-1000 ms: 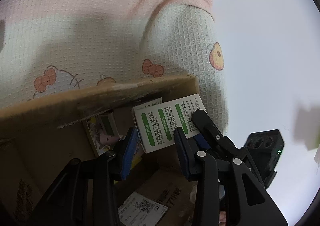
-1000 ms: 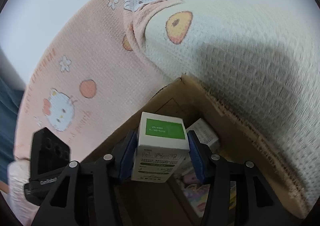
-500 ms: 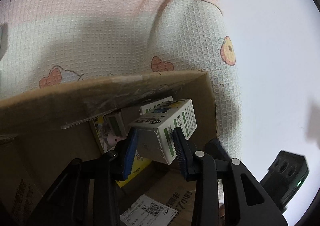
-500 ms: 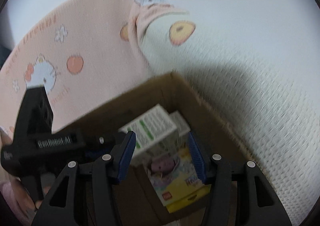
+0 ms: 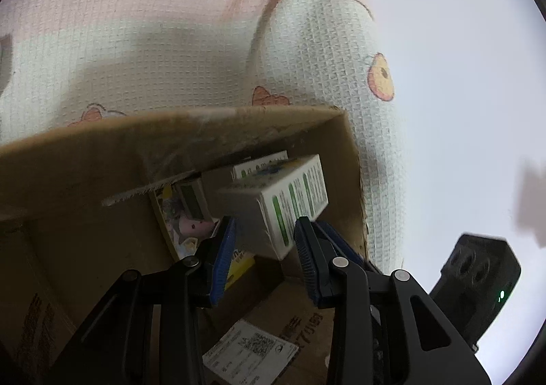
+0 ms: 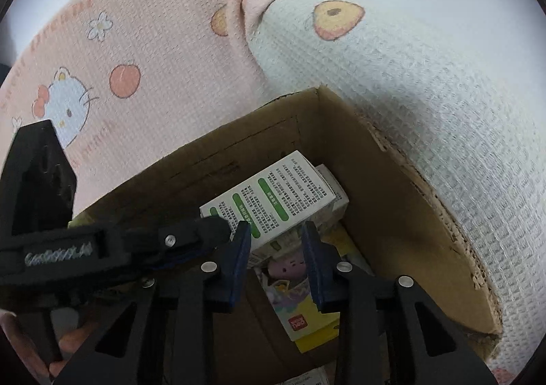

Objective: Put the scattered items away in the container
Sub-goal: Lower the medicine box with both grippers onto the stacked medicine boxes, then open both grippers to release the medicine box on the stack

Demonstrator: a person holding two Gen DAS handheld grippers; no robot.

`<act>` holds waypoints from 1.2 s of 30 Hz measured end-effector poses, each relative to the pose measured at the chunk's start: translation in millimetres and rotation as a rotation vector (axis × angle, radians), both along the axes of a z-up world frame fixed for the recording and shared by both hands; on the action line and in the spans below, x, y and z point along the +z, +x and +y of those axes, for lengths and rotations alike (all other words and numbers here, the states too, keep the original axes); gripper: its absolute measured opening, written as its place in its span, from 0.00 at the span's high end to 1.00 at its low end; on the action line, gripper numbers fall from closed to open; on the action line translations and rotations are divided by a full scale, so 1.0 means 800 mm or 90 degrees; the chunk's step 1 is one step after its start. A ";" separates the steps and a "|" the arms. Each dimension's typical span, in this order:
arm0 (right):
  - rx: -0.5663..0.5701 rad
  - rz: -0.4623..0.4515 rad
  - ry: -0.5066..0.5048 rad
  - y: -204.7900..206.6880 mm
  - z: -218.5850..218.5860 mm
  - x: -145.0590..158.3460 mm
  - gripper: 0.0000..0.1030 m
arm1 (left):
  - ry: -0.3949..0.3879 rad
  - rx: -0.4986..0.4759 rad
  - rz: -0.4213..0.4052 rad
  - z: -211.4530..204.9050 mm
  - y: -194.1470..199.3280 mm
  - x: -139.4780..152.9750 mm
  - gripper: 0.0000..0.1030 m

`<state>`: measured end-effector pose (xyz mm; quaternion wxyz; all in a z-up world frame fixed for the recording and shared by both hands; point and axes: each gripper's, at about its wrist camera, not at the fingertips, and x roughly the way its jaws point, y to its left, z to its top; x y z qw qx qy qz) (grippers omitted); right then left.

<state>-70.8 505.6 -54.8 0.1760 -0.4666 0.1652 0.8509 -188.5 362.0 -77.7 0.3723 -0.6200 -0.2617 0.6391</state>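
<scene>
A white box with green labels [image 5: 283, 200] is held between the blue pads of my left gripper [image 5: 262, 238], low inside the brown cardboard box [image 5: 102, 159]. The right wrist view shows the same white box [image 6: 273, 200] with the left gripper's finger [image 6: 191, 231] against it. My right gripper [image 6: 276, 248] is open and empty, hovering over the cardboard box [image 6: 392, 207]. Under it lie a yellow cartoon packet [image 6: 300, 296] and another white box [image 6: 336, 194].
The cardboard box sits on a pink and white waffle blanket with cartoon prints [image 6: 136, 54]. A shipping label [image 5: 249, 351] is on the box's near flap. The right gripper's black body [image 5: 477, 275] shows at the right in the left wrist view.
The white green-labelled box has passed from my right gripper to my left gripper. The right gripper let go and stands open; the left has tilted the box lower into the cardboard box.
</scene>
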 end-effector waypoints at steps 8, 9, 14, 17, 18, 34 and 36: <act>-0.011 0.007 -0.007 0.001 0.004 0.000 0.73 | 0.022 0.000 -0.021 -0.006 0.005 -0.003 0.85; -0.012 0.005 -0.003 0.001 0.005 0.000 0.73 | 0.020 -0.003 -0.017 -0.003 0.003 -0.001 0.85; -0.027 -0.006 0.008 -0.005 0.016 0.002 0.73 | 0.022 -0.013 -0.015 0.013 -0.004 0.000 0.85; -0.029 -0.008 0.000 -0.009 0.027 0.002 0.73 | 0.029 -0.007 -0.024 0.017 -0.009 -0.003 0.85; -0.030 -0.008 -0.001 -0.011 0.029 0.002 0.73 | 0.028 -0.008 -0.022 0.021 -0.011 -0.002 0.85; -0.056 -0.014 -0.043 0.011 0.022 0.007 0.72 | -0.009 -0.026 0.055 0.029 -0.004 0.031 0.54; -0.061 -0.017 -0.041 0.018 0.016 0.011 0.72 | -0.009 -0.030 0.072 0.027 -0.001 0.037 0.50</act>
